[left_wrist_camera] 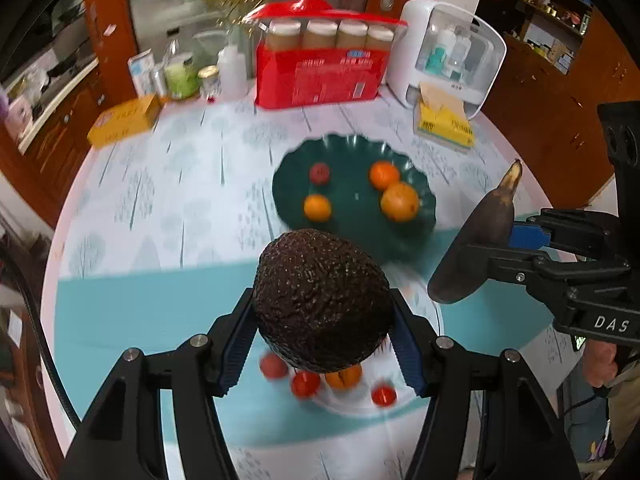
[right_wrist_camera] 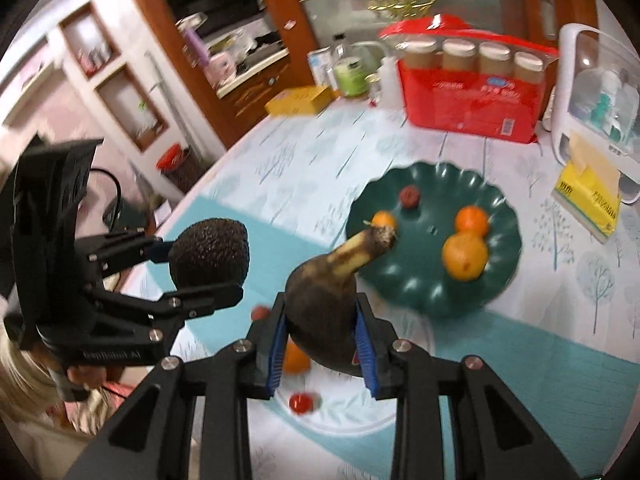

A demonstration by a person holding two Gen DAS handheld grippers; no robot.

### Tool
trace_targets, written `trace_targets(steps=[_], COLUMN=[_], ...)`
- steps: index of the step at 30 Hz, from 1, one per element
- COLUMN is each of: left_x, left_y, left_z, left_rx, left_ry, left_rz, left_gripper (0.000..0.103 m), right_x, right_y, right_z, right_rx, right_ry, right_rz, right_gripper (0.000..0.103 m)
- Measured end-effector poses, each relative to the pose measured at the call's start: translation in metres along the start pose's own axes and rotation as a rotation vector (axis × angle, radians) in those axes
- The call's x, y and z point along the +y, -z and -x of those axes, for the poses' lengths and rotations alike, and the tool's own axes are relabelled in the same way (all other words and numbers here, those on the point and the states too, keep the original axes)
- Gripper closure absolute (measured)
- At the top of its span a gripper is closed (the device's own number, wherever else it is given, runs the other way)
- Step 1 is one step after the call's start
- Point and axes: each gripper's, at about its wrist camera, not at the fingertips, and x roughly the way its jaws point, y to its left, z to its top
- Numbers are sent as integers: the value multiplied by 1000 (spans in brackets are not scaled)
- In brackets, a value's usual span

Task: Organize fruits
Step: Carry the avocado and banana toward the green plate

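Observation:
My left gripper [left_wrist_camera: 322, 344] is shut on a dark bumpy avocado [left_wrist_camera: 322, 300] and holds it in the air above a clear plate [left_wrist_camera: 404, 404] with small red and orange fruits. My right gripper [right_wrist_camera: 322, 344] is shut on a blackened banana [right_wrist_camera: 324, 304], also above that clear plate [right_wrist_camera: 372, 416]. A dark green scalloped plate [left_wrist_camera: 348, 236] further out holds three oranges [left_wrist_camera: 399, 201] and a small red fruit [left_wrist_camera: 319, 173]. It also shows in the right wrist view [right_wrist_camera: 424, 292]. Each gripper shows in the other's view, the left gripper [right_wrist_camera: 208, 268] and the right gripper [left_wrist_camera: 492, 248].
At the table's far edge stand a red pack of jars [left_wrist_camera: 320, 72], a white dispenser [left_wrist_camera: 448, 56], a yellow tissue pack [left_wrist_camera: 442, 118], a yellow box [left_wrist_camera: 124, 120] and several bottles [left_wrist_camera: 188, 72]. The tablecloth [left_wrist_camera: 160, 184] is white and teal.

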Motion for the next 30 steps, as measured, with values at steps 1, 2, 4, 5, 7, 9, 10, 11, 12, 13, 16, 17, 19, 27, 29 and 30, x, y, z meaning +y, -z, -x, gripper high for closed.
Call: trace_targets(steps=[1,2,4,5,7,9,10,11,12,13,16,17,19,27,29,30], left_x=[1,4,8,10,14,17,19,19,19,20,21,22,23,19,16,14], left_y=[-8,-18,-36,-43,-57,-68,-74,-78,-82,-86,-97,-100,-103,-103,-105,-106], left_z=[-2,-6,-17,-24,-39,-58,-69,-78,-87,-98,-128,-138,-155,-200,-202,-203], left_rx=[-3,-1,8,13,28,41,52,56,57,60,83,94,114,164,162,156], left_ry=[1,-1,3,11,20,37,45,51,59,66,90,101,119,175,198,204], left_rz=[-10,-22,-35,-42,-47,-56,-60,-65,-74,-85,-97,-95,-89,-93,-86,-87], left_gripper=[42,42,42,42,42,42,42,42,42,42,42,42,42,42,42,42], right_x=[-3,-7,-11,-16,-23,-36,-43,-50,-56,-62,-79,-87,-99,-149,-157,-161], right_y=[-6,-15,-26,-34,-41,-47,-48,-49,-49,-50,-58,-62,-64,-70,-71,-71], right_z=[0,-1,-5,-11,-23,-42,-52,-64,-72,-81,-96,-102,-112,-141,-145,-148], right_rx=[-1,-2,8,23,47,91,114,142,161,174,169,169,174,135,123,118], right_ry=[1,6,17,26,36,43,48,52,51,41,7,1,-12,-6,4,12], right_rz=[-6,-13,-17,-25,-50,-87,-108,-133,-152,-177,-257,-294,-357,-605,-644,-660], right_gripper=[72,72,72,72,72,72,72,72,72,72,72,72,72,72,72,72])
